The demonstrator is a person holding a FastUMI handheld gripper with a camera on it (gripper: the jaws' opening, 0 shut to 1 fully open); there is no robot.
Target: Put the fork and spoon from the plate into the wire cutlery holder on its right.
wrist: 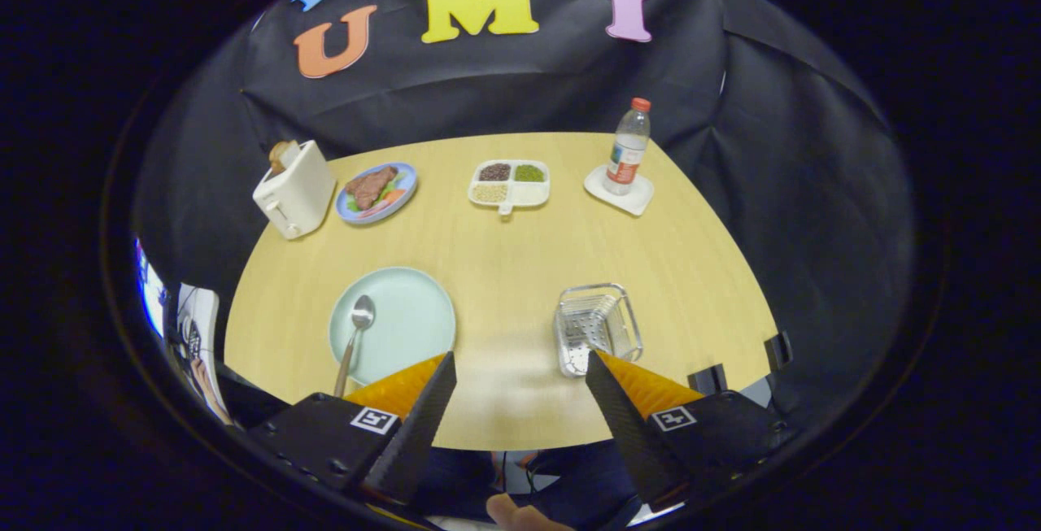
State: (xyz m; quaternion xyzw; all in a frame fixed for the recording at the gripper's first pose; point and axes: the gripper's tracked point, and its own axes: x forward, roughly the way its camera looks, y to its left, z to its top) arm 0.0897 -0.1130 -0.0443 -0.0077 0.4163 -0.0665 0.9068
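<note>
A pale green plate (407,311) lies on the wooden table just ahead of my left finger. A metal spoon (355,337) rests on the plate's left side, bowl pointing away, handle reaching past the near rim. The wire cutlery holder (596,326) stands to the plate's right, just ahead of my right finger. I cannot make out a fork on the plate or in the holder. My gripper (520,364) hovers above the near table edge, open, with bare table between its fingers.
At the back of the table stand a cream toaster (294,189), a blue plate of food (376,191), a divided white dish of grains (510,184) and a water bottle (628,149) on a white coaster. Bare wood (504,271) lies between plate and holder.
</note>
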